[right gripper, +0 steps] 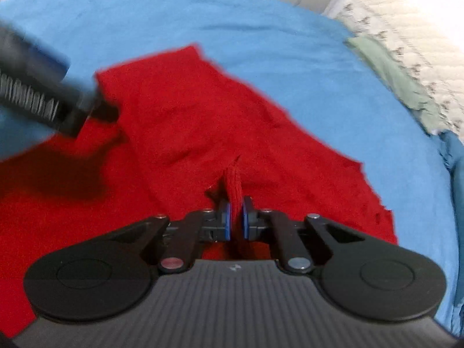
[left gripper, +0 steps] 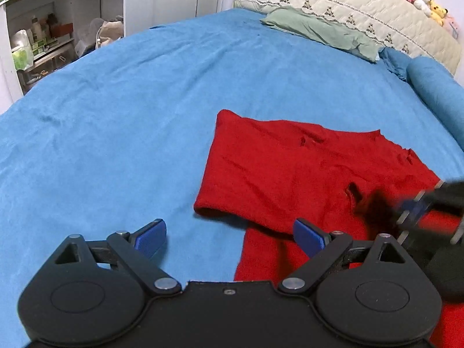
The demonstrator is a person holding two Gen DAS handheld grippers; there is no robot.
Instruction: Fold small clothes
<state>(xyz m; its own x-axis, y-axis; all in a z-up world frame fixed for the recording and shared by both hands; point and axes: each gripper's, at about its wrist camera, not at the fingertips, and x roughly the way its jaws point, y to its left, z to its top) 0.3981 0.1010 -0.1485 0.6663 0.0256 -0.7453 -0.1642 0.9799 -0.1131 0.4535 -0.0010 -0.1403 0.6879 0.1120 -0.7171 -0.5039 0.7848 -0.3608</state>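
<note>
Red garment point(right gripper: 203, 121) pinched in right tongs point(right gripper: 235, 217); left tongs point(left gripper: 229, 236) wide open beside it.

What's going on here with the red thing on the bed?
A person is folding a small red garment laid out on a blue bedsheet, using a hand-held tool in each hand. The right tool is shut on a pinched ridge of the red fabric. The left tool is open, over the garment's near edge, gripping nothing. One part of the garment already lies folded over the rest. A green cloth lies farther up the bed.
</note>
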